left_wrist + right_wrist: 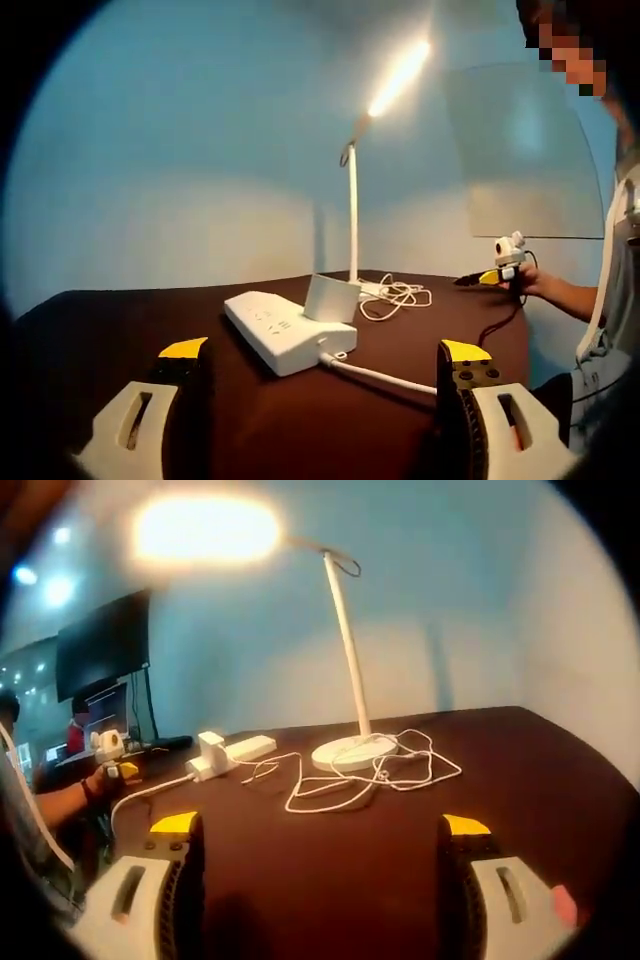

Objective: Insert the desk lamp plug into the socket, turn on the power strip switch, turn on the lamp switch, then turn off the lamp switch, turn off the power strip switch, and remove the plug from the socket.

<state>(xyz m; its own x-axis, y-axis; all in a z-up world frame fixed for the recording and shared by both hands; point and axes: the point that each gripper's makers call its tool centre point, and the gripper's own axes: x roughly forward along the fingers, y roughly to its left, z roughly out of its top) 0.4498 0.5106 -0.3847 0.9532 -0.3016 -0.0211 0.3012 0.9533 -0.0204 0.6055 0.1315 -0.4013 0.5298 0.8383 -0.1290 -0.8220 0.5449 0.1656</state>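
Left gripper view: one dark brown matte table [120,330], lamp lit.
One slender white desk lamp [352,200] on a round base; one white rectangular power strip [285,330] holding one boxy plug [330,298]; one tangled white cord [395,297]. Left gripper [325,355] and right gripper [320,830] are both held released, nothing grasped.

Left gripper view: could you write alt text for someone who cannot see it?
A white desk lamp shines, lit, on a dark brown table, its plug seated in a white power strip. The left gripper stands open in the foreground, and a person's hand holds the right gripper beyond the loose cord.
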